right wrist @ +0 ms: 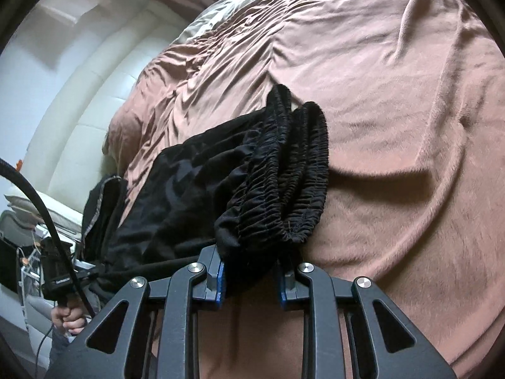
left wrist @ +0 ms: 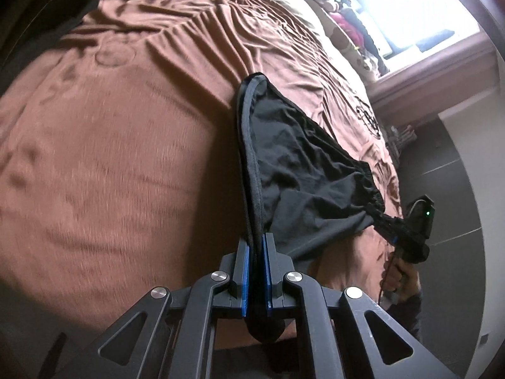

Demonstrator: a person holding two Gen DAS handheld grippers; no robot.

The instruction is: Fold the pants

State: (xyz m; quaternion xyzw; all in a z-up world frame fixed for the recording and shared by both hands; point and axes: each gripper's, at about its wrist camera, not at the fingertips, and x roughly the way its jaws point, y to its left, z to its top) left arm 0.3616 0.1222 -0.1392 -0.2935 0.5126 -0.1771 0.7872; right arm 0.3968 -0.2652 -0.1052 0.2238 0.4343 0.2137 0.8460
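Black pants (left wrist: 303, 164) hang in the air between both grippers, above a bed with a brown cover (left wrist: 110, 158). My left gripper (left wrist: 256, 252) is shut on the hem end of the pants, with the fabric edge pinched between its blue pads. My right gripper (right wrist: 251, 271) is shut on the bunched elastic waistband (right wrist: 284, 170). In the left wrist view the right gripper (left wrist: 410, 230) shows at the far end of the pants, held by a hand. In the right wrist view the left gripper (right wrist: 60, 281) shows at the lower left.
The brown bed cover (right wrist: 394, 126) is wrinkled and fills most of both views. A bright window (left wrist: 410, 9) with items on its sill lies beyond the bed. A white padded headboard (right wrist: 94, 101) is at the left. A dark garment (left wrist: 63, 9) lies at the bed's far corner.
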